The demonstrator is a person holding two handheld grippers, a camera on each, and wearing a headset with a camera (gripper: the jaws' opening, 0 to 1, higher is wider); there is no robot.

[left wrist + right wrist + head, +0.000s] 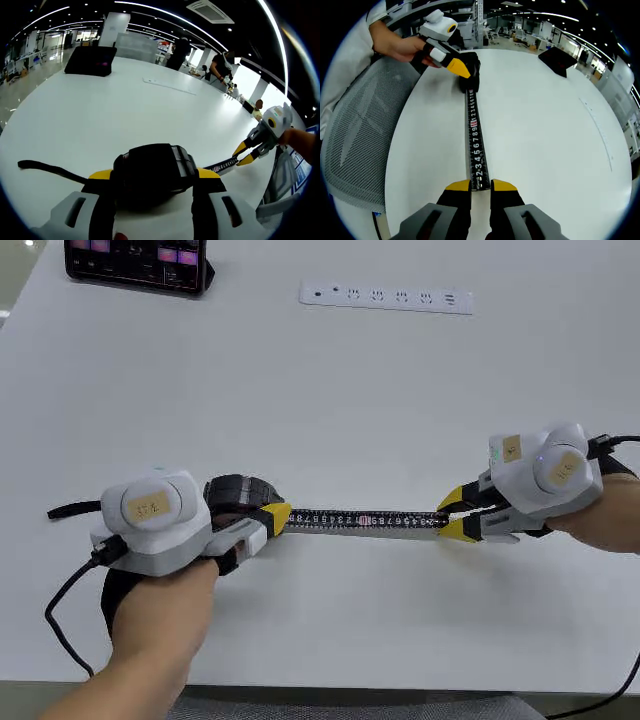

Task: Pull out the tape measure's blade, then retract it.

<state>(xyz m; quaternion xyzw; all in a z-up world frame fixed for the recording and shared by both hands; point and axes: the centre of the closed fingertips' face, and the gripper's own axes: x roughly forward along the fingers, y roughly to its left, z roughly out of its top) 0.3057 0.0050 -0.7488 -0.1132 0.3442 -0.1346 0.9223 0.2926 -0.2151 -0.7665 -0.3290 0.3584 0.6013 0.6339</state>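
A black tape measure case (pixel 240 496) (pixel 152 170) (pixel 471 67) rests on the white table, with my left gripper (pixel 270 518) (pixel 155 176) shut on it. Its black blade (pixel 362 521) (pixel 476 145) (pixel 223 165), printed with white numbers, runs out flat along the table to the right. My right gripper (pixel 453 514) (pixel 480 186) (pixel 244 153) is shut on the blade's end. A black wrist strap (pixel 72 510) (pixel 47 170) trails from the case to the left.
A white power strip (pixel 386 297) (pixel 169 86) (pixel 600 135) lies at the far side of the table. A dark tablet (pixel 138 264) (pixel 90 61) (pixel 559 60) stands at the far left corner. A grey mesh chair (pixel 357 145) sits by the near edge. Gripper cables (pixel 60 620) hang off the front.
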